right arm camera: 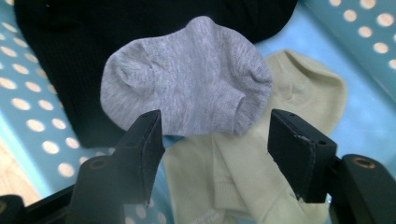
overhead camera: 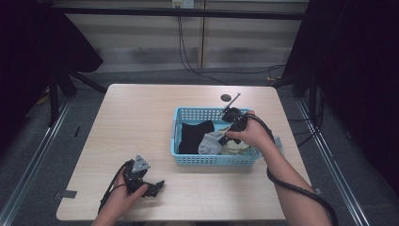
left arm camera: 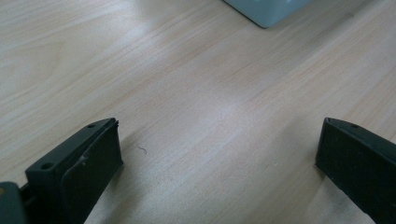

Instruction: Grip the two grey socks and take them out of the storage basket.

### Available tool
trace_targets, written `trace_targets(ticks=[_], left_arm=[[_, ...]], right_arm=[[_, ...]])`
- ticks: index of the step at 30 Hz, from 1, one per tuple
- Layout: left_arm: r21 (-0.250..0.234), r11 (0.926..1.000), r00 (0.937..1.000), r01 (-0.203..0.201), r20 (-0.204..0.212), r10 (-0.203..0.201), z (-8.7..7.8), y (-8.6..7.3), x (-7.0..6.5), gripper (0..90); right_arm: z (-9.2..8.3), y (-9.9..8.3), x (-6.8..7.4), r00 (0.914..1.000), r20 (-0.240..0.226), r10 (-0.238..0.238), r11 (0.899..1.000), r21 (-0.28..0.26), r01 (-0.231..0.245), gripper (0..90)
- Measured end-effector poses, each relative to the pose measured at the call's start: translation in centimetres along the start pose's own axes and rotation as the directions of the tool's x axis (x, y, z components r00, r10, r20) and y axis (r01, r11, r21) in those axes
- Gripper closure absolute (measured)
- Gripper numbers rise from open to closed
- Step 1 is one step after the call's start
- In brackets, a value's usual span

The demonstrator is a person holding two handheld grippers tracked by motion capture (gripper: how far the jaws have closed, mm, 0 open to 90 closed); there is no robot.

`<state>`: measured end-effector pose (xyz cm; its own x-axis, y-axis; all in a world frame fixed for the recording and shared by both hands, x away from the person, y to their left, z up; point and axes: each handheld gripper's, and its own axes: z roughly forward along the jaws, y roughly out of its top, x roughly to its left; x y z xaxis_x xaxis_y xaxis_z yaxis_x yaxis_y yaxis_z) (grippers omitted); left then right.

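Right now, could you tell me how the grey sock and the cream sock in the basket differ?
The grey sock lies on top, bunched and rounded; the cream sock sits beneath it, spread flatter and longer. The grey sock overlaps the black garment; the cream sock rests mostly on the basket floor. Both lie ahead of the open right gripper.

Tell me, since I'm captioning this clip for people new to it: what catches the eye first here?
The light blue perforated basket on the right half of the wooden table stands out, holding a black sock, a grey sock and a cream sock. The right gripper hangs over it with open jaws around the grey sock's cuff. The left gripper rests open near the table's front edge.
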<state>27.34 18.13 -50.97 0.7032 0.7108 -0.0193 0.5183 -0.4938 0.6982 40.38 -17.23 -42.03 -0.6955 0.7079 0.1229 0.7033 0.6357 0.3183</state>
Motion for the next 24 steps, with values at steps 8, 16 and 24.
trace_targets(ticks=[8, 16, 24], left_arm=[[0.0, 1.0, 1.0, 0.0, 0.0, 0.0, 0.0, 0.0, 0.0, 0.0], [0.0, 1.0, 1.0, 0.005, 0.002, -0.005, 0.0, 0.0, 0.0, 0.0], [-0.002, 1.0, 1.0, 0.006, 0.003, -0.006, 0.0, 0.0, 0.0, 0.0]], right_arm=[[1.5, 0.0, -0.2, 0.9999, -0.006, 0.014, 1.0, 0.0, -0.014, 34.9], [2.6, 0.0, -0.2, 1.0, -0.004, 0.005, 0.999, 0.035, -0.005, 38.8], [3.7, 0.3, 0.0, 0.9999, -0.008, -0.011, 0.998, 0.068, 0.012, 45.4]])
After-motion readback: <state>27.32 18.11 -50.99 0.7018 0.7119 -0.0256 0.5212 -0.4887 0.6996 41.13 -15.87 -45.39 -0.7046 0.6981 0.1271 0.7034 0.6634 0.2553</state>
